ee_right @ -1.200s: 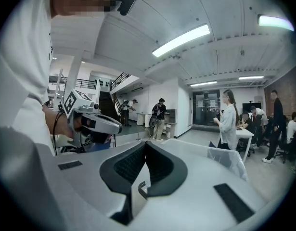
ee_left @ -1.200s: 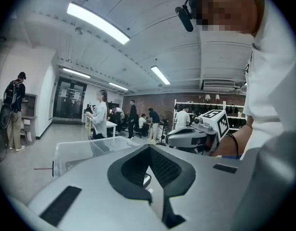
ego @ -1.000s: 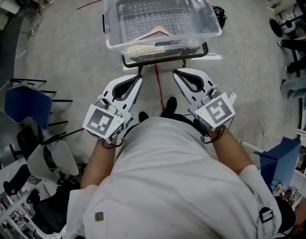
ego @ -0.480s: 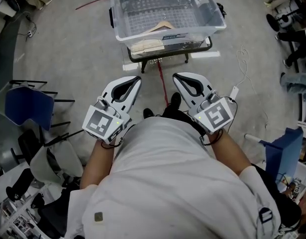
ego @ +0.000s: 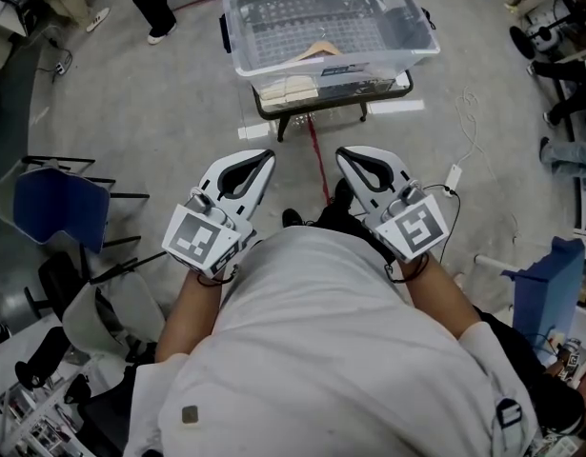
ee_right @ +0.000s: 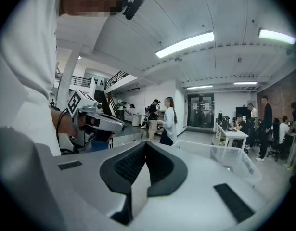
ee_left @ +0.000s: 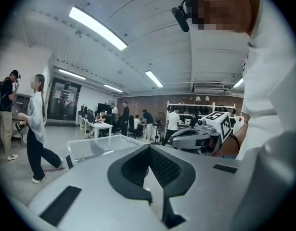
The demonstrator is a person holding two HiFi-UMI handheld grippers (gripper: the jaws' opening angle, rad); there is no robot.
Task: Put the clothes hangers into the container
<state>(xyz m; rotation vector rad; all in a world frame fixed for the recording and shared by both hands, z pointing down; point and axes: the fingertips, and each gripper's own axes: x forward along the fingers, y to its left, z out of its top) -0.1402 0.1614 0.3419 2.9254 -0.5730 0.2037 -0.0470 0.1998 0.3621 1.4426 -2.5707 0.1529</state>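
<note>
The clear plastic container (ego: 326, 27) stands on a low black cart (ego: 333, 96) at the top of the head view. A wooden clothes hanger (ego: 316, 49) lies inside it. My left gripper (ego: 265, 156) and right gripper (ego: 344, 152) are held side by side close to my body, well short of the cart. Both have their jaws together with nothing between them. In the left gripper view the left gripper (ee_left: 148, 147) points past the container (ee_left: 97, 146). From the right gripper view, the shut right gripper (ee_right: 145, 143) has the container (ee_right: 229, 155) to its right.
A red line (ego: 318, 155) runs along the floor from the cart toward my feet. A white cable (ego: 469, 131) lies at the right. Blue chairs (ego: 54, 208) stand at the left and a blue bin (ego: 550, 293) at the right. A person's legs (ego: 164, 3) pass at the upper left.
The cart and container have slid toward the top of the head view as I and both grippers back away from them. A walking person's legs have come into view at upper left.
</note>
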